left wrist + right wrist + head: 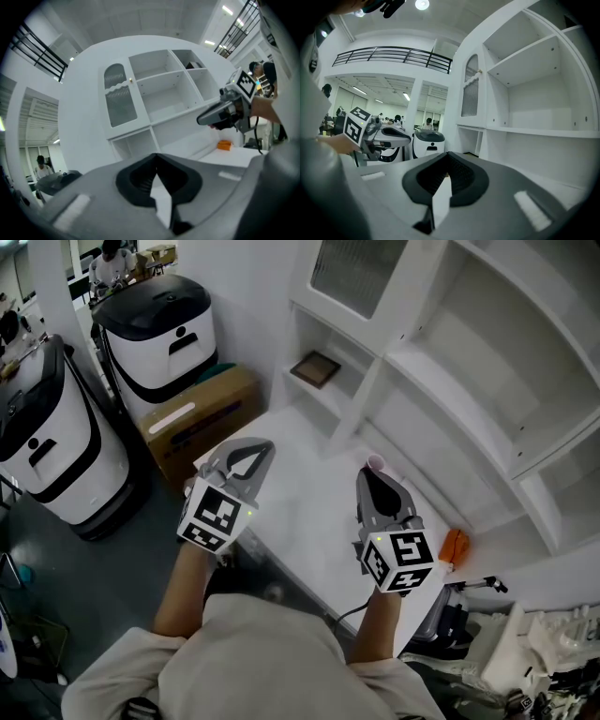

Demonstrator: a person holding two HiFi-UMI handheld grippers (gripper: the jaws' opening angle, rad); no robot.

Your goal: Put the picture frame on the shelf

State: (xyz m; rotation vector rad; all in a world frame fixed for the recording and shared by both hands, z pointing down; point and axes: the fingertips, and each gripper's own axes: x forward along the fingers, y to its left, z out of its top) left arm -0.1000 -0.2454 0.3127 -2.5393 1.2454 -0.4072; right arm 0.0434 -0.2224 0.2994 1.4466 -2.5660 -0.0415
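Where the frame lies: the small square picture frame with a dark brown rim (315, 369) lies flat in a low open compartment of the tall white shelf unit (487, 381), upper middle of the head view, just below the ribbed-glass cabinet door (354, 270). It is well apart from both claws.
Left claw: the grey left claw (253, 456) is at centre left of the head view, over the near left corner of the bench. Its jaws are pressed together with nothing between them, as its own view shows (156, 155). It points towards the shelf unit.
Right claw: the grey right claw (373, 474) is at centre right of the head view, above the bench. Its jaws meet at the tips and are empty in its own view (449, 153). It can also be seen at the right edge of the left gripper view (220, 115).
Bench: the flat white bench (305, 512) runs along the foot of the shelf unit, lower centre of the head view.
Orange object: a small orange thing (454, 545) lies on the bench at right, beside the right claw's marker cube; what it is cannot be told.
Pink object: a small round pale pink thing (376, 462) shows just beyond the right claw's tip; whether they touch is unclear.
Floor, left side: a brown cardboard box (202, 418) stands between the bench and two white-and-black machines (159, 329).
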